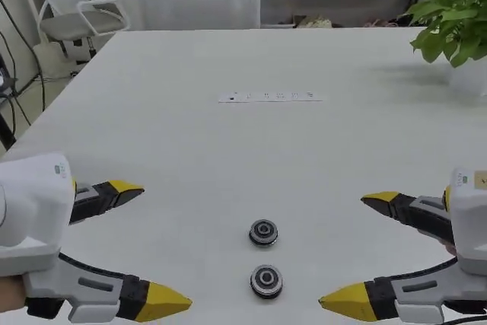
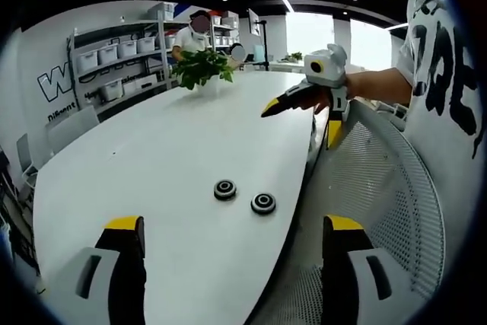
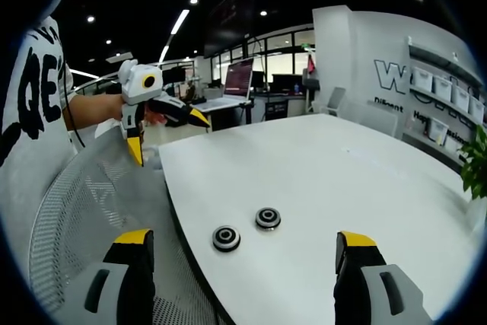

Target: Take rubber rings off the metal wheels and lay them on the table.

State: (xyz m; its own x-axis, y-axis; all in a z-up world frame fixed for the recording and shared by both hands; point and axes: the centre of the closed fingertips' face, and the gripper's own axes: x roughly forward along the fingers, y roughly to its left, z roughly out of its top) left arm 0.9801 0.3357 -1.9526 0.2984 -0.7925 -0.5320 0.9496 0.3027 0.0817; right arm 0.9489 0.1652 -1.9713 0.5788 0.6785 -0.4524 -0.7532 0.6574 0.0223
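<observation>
Not yet begun: 2 metal wheels (image 1: 263, 233), rubber rings (image 1: 254, 282) on, lie on the desk (image 1: 266, 150) between left gripper (image 1: 163, 245) and right gripper (image 1: 342, 250), fingers (image 1: 163, 301) apart. Next: grip 1 wheel.

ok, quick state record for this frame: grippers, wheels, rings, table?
left gripper: open, holds nothing, left of the wheels
right gripper: open, holds nothing, right of the wheels
near wheel: flat on the table, between the grippers
far wheel: flat, just beyond the near one, not touching it
rubber rings: dark, look seated on both wheels
table: white, potted plant at far right
progress: not started
</observation>
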